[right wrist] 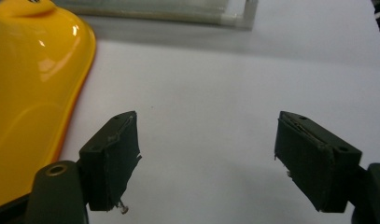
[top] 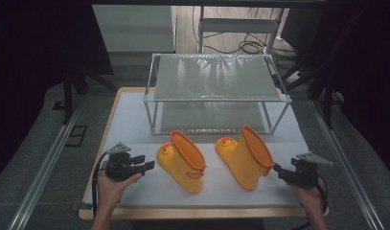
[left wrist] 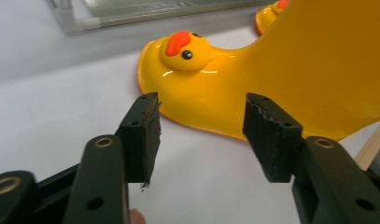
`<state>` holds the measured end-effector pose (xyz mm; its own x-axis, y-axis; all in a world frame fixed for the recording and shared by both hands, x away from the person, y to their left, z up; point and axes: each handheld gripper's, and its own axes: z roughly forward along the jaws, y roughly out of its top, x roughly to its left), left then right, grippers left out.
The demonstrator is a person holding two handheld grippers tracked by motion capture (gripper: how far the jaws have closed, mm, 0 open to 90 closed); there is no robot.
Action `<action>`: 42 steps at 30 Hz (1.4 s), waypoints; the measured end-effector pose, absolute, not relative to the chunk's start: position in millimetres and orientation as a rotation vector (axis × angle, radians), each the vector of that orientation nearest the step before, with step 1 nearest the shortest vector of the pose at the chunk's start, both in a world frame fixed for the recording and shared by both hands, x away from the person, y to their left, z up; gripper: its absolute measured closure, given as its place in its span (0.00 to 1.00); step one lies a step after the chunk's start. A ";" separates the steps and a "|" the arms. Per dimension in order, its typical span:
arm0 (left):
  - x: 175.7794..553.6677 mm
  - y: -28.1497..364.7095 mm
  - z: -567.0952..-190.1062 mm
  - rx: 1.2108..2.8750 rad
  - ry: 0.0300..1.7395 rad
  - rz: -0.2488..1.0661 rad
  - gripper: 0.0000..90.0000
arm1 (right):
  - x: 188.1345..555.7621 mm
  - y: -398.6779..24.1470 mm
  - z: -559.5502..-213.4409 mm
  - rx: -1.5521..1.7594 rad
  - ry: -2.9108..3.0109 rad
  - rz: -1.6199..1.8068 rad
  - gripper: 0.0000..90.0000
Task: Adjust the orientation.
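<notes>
Two yellow rubber boots with orange-beaked duck faces on their toes stand on the white table. The left boot (top: pixel 183 162) is just right of my left gripper (top: pixel 148 166), whose open jaws point at its heel side. In the left gripper view the boot (left wrist: pixel 271 79) lies a short way beyond the open gripper (left wrist: pixel 204 100), apart from the pads. My right gripper (top: pixel 279 170) sits close to the back of the right boot (top: pixel 249 155). In the right gripper view the gripper (right wrist: pixel 207 119) stands open over bare table, with the boot (right wrist: pixel 33 93) left of the jaws.
A metal-framed rack with mesh shelves (top: pixel 216 91) stands at the back of the white table top (top: pixel 135 120), behind both boots; its frame edge (left wrist: pixel 131 11) shows in the left gripper view. The other boot's toe (left wrist: pixel 267 14) peeks in at top right. Cables lie on the floor beyond.
</notes>
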<state>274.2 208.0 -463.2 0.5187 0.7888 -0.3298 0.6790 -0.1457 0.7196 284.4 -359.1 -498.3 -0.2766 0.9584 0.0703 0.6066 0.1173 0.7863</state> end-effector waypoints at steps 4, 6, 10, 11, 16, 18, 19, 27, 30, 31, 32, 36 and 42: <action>272.1 217.4 -462.8 1.881 1.239 0.186 0.65 | 283.4 -363.5 -496.0 1.500 1.932 1.079 0.28; 271.6 222.0 -462.5 1.881 1.252 0.201 0.70 | 284.2 -363.2 -498.5 1.510 1.941 1.087 0.29; 271.0 225.2 -464.6 1.894 1.276 0.213 0.75 | 284.4 -360.1 -499.5 1.482 1.956 1.075 0.31; 270.8 225.0 -465.1 1.900 1.281 0.215 0.75 | 284.7 -359.7 -499.6 1.481 1.959 1.075 0.31; 269.7 223.7 -467.8 1.923 1.287 0.214 0.80 | 284.1 -360.7 -501.7 1.474 1.964 1.059 0.32; 269.3 224.1 -468.1 1.923 1.286 0.196 0.83 | 283.5 -362.0 -501.1 1.472 1.959 1.050 0.33; 268.9 224.2 -468.0 1.922 1.287 0.185 0.84 | 283.3 -362.8 -500.8 1.472 1.954 1.052 0.33; 253.4 193.0 -467.9 1.945 1.210 0.163 0.99 | 283.8 -365.0 -504.6 1.469 1.954 1.026 0.34; 245.2 171.2 -470.3 1.993 1.155 0.159 1.00 | 284.3 -364.6 -505.8 1.471 1.960 1.010 0.34; 243.4 167.0 -470.5 1.999 1.143 0.162 1.00 | 284.2 -364.3 -505.9 1.473 1.958 1.007 0.34; 241.6 163.3 -470.5 1.999 1.138 0.159 1.00 | 284.1 -364.2 -506.0 1.476 1.955 1.006 0.34; 235.0 150.5 -469.3 1.990 1.104 0.135 1.00 | 284.2 -363.7 -507.2 1.487 1.957 1.000 0.34; 223.1 118.1 -470.0 2.005 1.018 0.108 1.00 | 285.1 -361.0 -510.0 1.488 1.970 0.989 0.34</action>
<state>223.1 118.1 -470.0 0.6630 0.6935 -0.2820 0.6188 -0.2956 0.7278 285.1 -361.0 -510.0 -0.2956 0.9541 0.0488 0.6090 0.1489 0.7790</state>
